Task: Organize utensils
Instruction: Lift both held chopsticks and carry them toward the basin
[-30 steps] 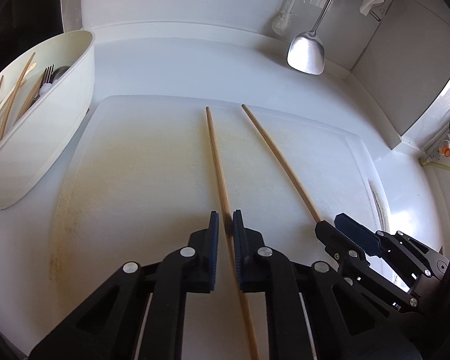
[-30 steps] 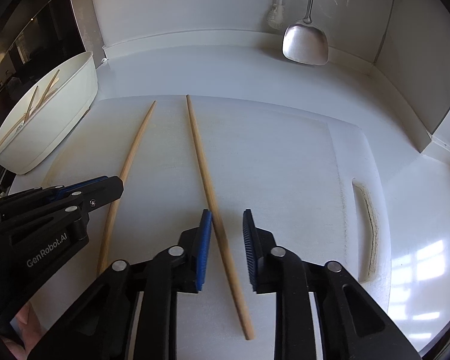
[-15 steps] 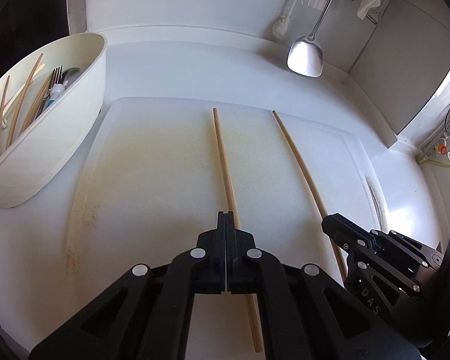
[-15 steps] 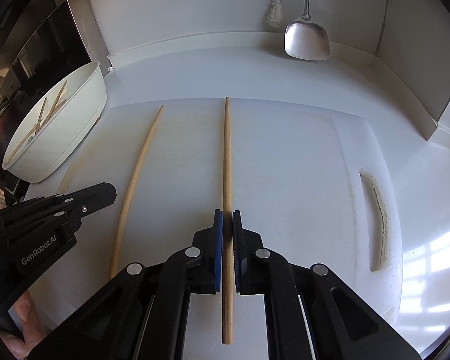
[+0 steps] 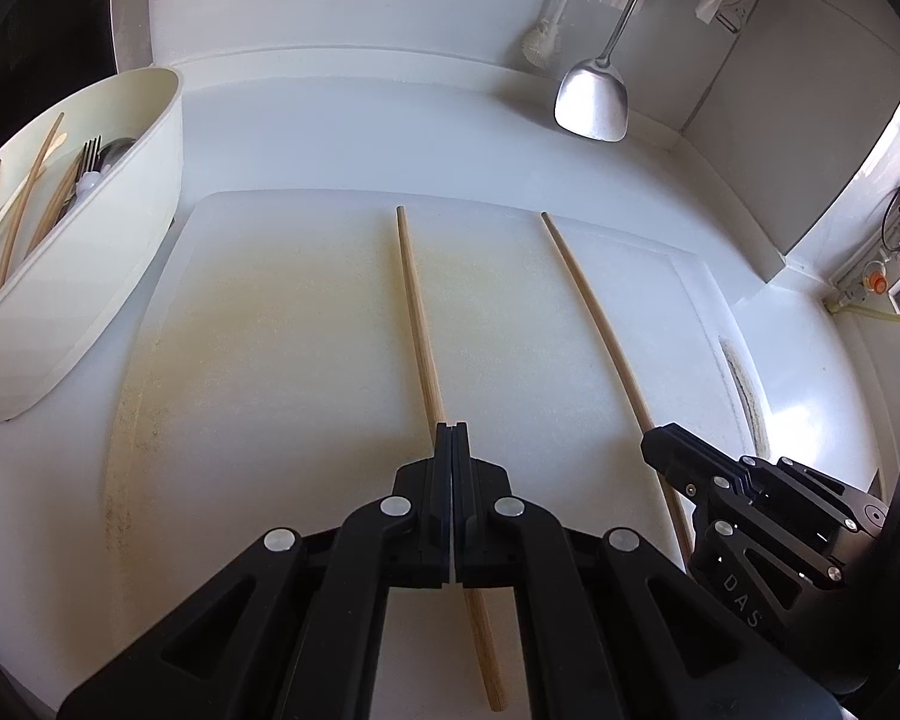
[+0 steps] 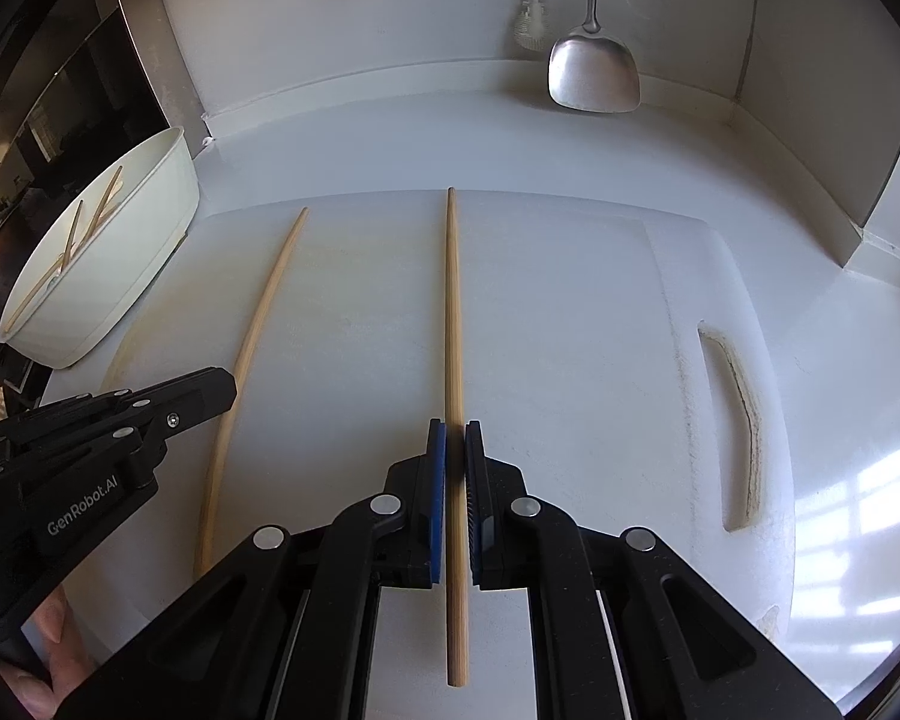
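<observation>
Two long wooden chopsticks are over a white cutting board (image 5: 282,312). My left gripper (image 5: 453,429) is shut on the left chopstick (image 5: 417,312), which also shows in the right wrist view (image 6: 252,348). My right gripper (image 6: 455,429) is shut on the right chopstick (image 6: 452,300), which shows in the left wrist view too (image 5: 594,312). Both chopsticks point away towards the back wall. A cream oval utensil holder (image 5: 90,276) at the left holds several chopsticks, a fork and a spoon; it also shows in the right wrist view (image 6: 120,252).
A metal spatula (image 5: 591,102) and a white brush (image 5: 540,45) hang on the back wall. The board has a handle slot (image 6: 735,420) at its right end. A wall corner (image 6: 870,192) stands at the right. A dark appliance (image 6: 48,96) stands behind the holder.
One second ago both grippers were open around the chopsticks. Both have since shut on them, and the chopsticks now sit straight in the jaws.
</observation>
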The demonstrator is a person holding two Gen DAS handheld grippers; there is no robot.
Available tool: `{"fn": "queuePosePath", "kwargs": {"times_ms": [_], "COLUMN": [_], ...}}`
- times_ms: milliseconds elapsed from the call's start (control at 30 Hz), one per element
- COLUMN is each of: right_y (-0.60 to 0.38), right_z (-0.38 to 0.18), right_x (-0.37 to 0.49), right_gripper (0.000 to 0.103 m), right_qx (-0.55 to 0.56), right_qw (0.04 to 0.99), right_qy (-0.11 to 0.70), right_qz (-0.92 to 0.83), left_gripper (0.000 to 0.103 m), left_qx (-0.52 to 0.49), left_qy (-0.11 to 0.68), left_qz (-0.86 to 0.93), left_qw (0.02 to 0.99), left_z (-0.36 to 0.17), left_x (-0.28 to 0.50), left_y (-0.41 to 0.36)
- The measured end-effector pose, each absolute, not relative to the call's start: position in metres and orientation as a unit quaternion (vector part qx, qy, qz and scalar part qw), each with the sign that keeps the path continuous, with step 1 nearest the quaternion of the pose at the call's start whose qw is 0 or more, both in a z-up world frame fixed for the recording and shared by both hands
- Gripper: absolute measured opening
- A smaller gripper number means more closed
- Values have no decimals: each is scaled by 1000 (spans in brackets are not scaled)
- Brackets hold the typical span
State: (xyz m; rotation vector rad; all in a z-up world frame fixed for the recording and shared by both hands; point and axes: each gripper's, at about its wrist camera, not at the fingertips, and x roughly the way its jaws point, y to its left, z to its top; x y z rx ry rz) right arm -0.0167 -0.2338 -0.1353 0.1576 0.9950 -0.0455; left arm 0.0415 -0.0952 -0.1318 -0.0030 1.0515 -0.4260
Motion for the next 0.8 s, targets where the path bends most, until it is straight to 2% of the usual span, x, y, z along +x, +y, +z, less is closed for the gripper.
{"fn": "queuePosePath", "kwargs": {"times_ms": [167,267,300,500,533,600,800], "right_y": [-234,-234,-234,-234,-235,-234,-235], "right_z": [-135,-135,-135,-135,-135,-135,-135], "right_x": [-17,-17,-17,-17,-17,-17,-18], "right_gripper": [6,6,6,6,6,6,6], "right_qx": [78,78,78,79,79,79,81], "right_qw": [876,876,876,876,876,876,876], "right_qy": [476,476,476,476,476,476,476], "right_qz": [-22,-21,-21,-20,-20,-20,-19], "left_gripper": [4,22,24,23,20,8,7], "left_qx": [-5,-6,-8,19,30,30,19], "left_qy": [497,503,504,492,488,484,489], "left_qz": [-194,-190,-189,-183,-178,-174,-169], "left_qw": [846,843,843,851,854,857,856], "left_z": [-132,-134,-135,-137,-138,-140,-143], "left_x": [44,46,46,40,38,36,34], "left_y": [-96,-95,-95,-101,-102,-100,-96]}}
